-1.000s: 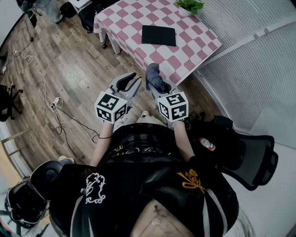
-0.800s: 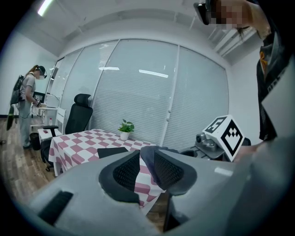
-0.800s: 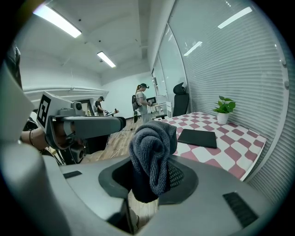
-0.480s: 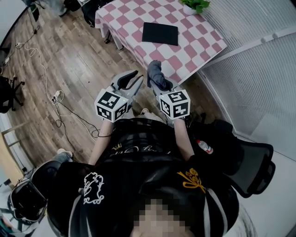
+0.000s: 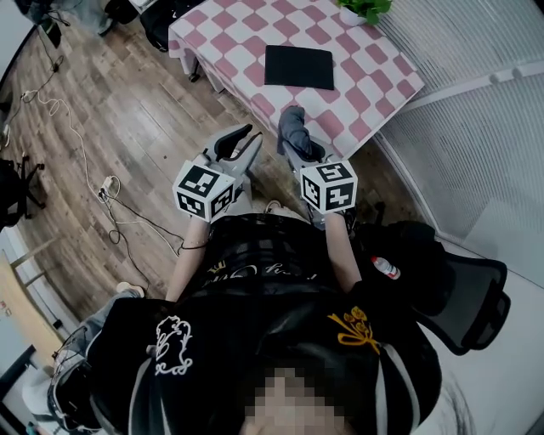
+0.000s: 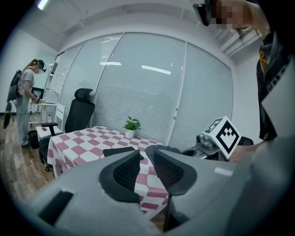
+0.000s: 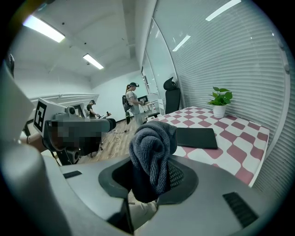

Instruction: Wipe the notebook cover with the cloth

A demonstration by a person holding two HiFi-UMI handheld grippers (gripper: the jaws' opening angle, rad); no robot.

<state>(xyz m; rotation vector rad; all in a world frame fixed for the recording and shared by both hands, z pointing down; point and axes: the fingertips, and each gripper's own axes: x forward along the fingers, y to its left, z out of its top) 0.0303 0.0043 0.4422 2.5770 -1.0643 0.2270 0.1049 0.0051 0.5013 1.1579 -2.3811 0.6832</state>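
The person stands a little short of the tabletop (image 5: pixel 368 78), which wears a pink-and-white checked covering. The notebook (image 5: pixel 298 67) lies flat on it, closed and dark, towards the middle, well beyond both grippers. A small potted plant (image 5: pixel 361 10) sits at the far right corner.

The right gripper (image 7: pixel 152 177) is clamped on the cloth (image 7: pixel 153 146), a grey knitted rag bunched into a wad. Its lower part is pinched between the jaws and the rest flops over the top. The left gripper (image 6: pixel 146 166) holds nothing. Its two ribbed pads stand slightly apart, and the checked covering shows through the gap.

The cloth looks soft, limp and light, so I'd expect it to fold and drag rather than push. The loose end beyond the jaws is the part to lay on the cover, with the pinch kept low on the wad.

The notebook looks thin, fairly stiff and light, with a smooth cover. My guess is that it would slide on the covering under a sideways wipe. The empty gripper could steady it by pressing on a near corner or nipping the near edge.
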